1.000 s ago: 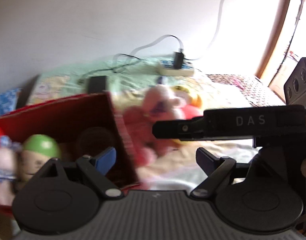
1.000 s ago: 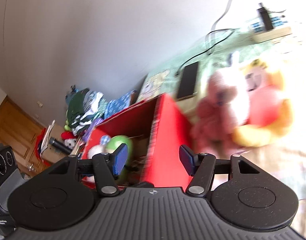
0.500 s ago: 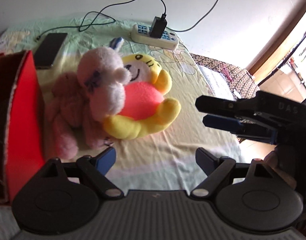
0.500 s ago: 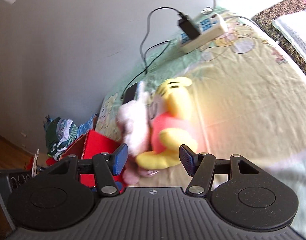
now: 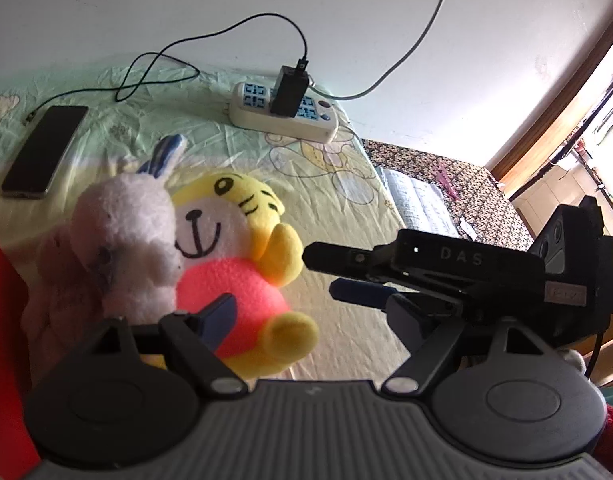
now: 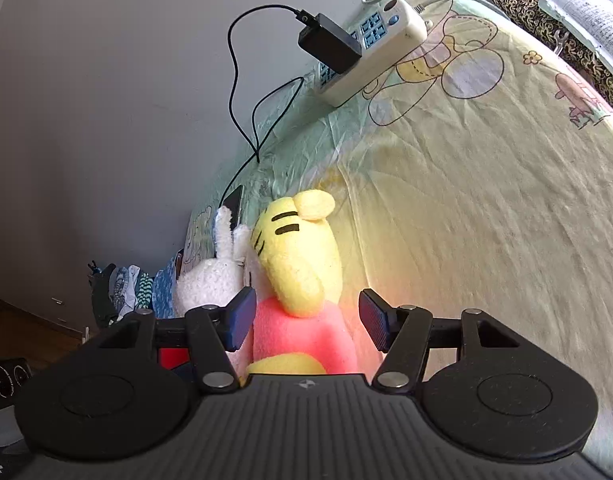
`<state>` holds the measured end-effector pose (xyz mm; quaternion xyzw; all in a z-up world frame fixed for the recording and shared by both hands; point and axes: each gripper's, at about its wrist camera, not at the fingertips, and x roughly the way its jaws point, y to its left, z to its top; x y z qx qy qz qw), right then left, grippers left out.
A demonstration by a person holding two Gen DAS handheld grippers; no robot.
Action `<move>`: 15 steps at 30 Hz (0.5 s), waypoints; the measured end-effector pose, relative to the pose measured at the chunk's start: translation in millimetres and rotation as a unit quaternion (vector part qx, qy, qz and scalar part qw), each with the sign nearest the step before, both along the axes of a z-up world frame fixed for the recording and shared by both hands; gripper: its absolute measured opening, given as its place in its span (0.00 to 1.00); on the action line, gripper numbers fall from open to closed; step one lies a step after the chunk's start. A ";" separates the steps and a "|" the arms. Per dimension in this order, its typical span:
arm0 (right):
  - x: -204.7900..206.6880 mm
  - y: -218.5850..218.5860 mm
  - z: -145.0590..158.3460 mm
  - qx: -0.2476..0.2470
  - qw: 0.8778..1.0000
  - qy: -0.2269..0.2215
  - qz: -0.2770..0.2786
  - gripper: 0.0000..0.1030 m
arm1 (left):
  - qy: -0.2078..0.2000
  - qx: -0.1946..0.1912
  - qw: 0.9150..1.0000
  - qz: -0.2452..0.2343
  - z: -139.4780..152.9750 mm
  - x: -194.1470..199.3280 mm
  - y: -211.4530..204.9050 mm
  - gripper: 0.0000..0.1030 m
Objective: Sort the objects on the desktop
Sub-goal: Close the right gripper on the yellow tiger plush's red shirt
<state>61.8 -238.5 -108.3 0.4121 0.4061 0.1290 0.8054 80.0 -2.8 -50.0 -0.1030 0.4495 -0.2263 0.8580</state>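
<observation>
Yellow tiger plush [image 5: 242,256] in pink, on its back, touching white rabbit plush [image 5: 126,236] beside it

A plain white wall [image 5: 186,8] behind a cartoon-print sheet [image 6: 486,184], sunlit.

"DAS" on right tool [image 5: 318,276] body, white lettering.

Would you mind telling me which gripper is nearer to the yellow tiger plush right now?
Right. The right gripper is open with the yellow tiger plush between its fingers. The left gripper, also open, hangs a little back, the plush off toward its left finger.
</observation>
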 end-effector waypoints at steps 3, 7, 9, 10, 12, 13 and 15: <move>10.2 7.4 -6.5 0.000 1.000 0.001 0.018 0.59 | 0.027 0.001 1.000 0.011 -15.2 12.3 3.4 0.72; 21.8 17.4 -14.7 0.000 1.000 -0.002 0.028 0.59 | 0.047 -0.003 0.999 0.019 -25.5 23.7 8.1 0.68; 26.6 20.7 -20.3 0.004 1.000 -0.001 0.028 0.55 | 0.043 -0.001 0.999 0.020 -24.9 26.9 8.2 0.67; 29.0 22.4 -23.3 0.004 0.999 0.001 0.032 0.47 | 0.041 0.002 0.999 0.021 -25.0 28.7 7.7 0.67; 31.3 23.7 -29.1 0.024 0.999 0.004 0.038 0.40 | 0.041 0.018 0.999 0.022 -28.2 31.8 4.7 0.63; 31.2 23.5 -30.2 0.031 0.999 0.005 0.042 0.36 | 0.041 0.025 0.999 0.023 -30.3 32.4 3.0 0.62; 29.9 23.0 -27.5 0.029 0.998 0.000 0.048 0.32 | 0.036 0.035 0.998 0.023 -32.8 31.6 0.3 0.58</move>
